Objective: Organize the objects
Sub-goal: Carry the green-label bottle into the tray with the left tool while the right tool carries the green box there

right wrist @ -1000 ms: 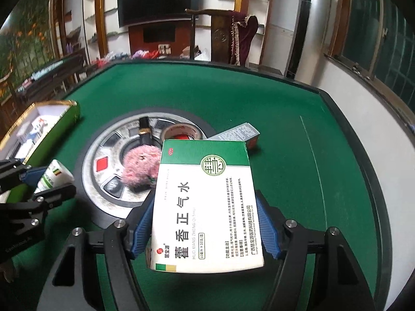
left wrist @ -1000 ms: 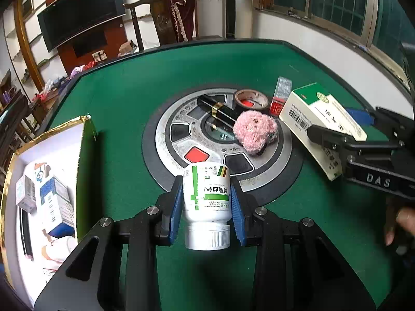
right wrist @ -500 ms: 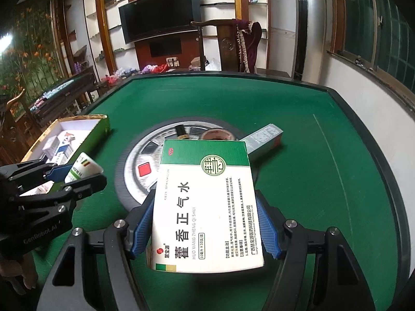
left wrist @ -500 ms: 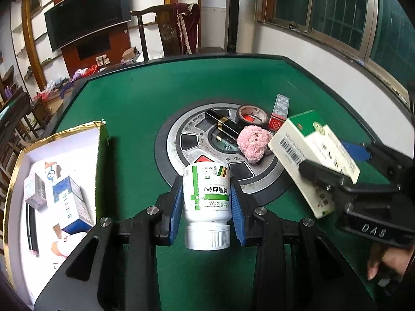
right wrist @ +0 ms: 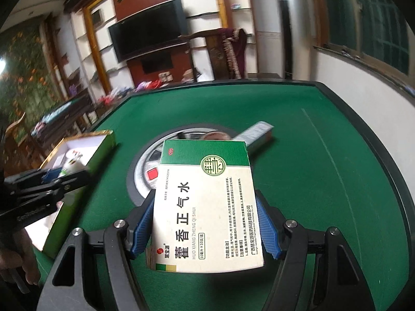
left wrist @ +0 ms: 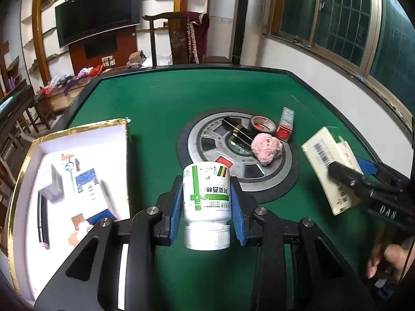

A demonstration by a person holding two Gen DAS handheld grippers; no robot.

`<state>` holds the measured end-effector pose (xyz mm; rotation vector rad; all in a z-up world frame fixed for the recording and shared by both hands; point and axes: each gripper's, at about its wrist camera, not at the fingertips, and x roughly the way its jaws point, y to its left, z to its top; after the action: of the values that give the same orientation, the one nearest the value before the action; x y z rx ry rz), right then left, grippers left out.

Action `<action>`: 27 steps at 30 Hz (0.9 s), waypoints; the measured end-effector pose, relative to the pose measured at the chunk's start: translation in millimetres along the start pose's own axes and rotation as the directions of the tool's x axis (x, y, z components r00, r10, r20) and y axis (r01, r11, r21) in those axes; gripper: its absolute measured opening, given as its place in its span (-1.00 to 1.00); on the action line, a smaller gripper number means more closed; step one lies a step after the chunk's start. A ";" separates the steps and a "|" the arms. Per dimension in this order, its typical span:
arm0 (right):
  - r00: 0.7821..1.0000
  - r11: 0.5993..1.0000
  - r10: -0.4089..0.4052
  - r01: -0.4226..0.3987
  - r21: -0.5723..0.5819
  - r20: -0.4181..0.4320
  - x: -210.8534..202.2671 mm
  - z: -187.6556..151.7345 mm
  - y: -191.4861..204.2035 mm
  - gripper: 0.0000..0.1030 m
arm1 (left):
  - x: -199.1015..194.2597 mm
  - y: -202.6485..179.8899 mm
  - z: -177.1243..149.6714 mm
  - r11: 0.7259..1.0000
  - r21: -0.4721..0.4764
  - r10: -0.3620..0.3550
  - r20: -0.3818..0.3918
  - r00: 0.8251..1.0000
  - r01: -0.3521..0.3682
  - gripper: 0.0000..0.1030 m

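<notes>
Fingers of left gripper [left wrist: 206, 202] clamp white bottle [left wrist: 206, 194]; right gripper [right wrist: 205, 223] clamps "HUO XIANG ZHENG QI SHUI" box [right wrist: 205, 202].

A green felt table [left wrist: 160, 103] with a dark raised rim carries everything. At its centre sits a round grey panel [left wrist: 207, 140] with dark and red insets. On the panel lie a black tube [left wrist: 234, 127], a roll of tape [left wrist: 262, 125] at about one o'clock, and a pink fluffy ball [left wrist: 265, 149] toward three o'clock. A small red and grey box [left wrist: 286, 127] lies just off the panel's edge beside the tape. At nine o'clock, well apart, rests an open gold-edged box [left wrist: 77, 129] holding packets.
</notes>
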<state>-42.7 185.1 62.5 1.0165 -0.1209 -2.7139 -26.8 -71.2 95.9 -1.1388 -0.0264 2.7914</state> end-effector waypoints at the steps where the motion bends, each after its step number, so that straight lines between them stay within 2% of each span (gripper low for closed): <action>1: 1.000 1.000 -0.004 0.004 0.019 0.001 -0.3 -0.7 -5.5 0.37 | -0.6 3.3 -0.5 1.000 -0.006 0.001 0.001 1.000 -0.001 -0.36; 5: 1.000 0.998 -0.004 0.006 0.060 -0.021 4.8 -3.7 -16.2 0.37 | -3.9 10.0 -1.0 1.000 -0.016 -0.002 0.004 1.000 0.002 -0.36; 9: 1.000 0.999 0.008 -0.008 0.033 -0.011 2.1 -3.4 -2.9 0.37 | -12.0 16.4 -0.9 1.000 -0.024 0.003 0.024 1.000 -0.002 -0.36; 13: 0.997 0.997 0.071 -0.071 0.024 -0.018 0.8 -7.1 16.2 0.37 | -19.5 26.5 -4.6 0.999 -0.041 0.012 0.036 0.999 -0.010 -0.36; 20: 0.979 0.976 0.204 -0.206 -0.078 -0.028 -8.0 -9.6 84.4 0.37 | -44.8 70.2 -16.8 0.992 -0.126 0.034 0.063 0.997 -0.026 -0.35; 27: 0.962 0.941 0.269 -0.274 -0.196 -0.052 -11.8 -8.4 154.7 0.37 | -69.0 118.0 -41.5 0.977 -0.203 0.075 0.067 0.995 -0.060 -0.35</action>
<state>1.6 38.5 88.5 0.9002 0.0180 -2.4062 38.0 -198.0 106.7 -1.0939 -0.2887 2.9458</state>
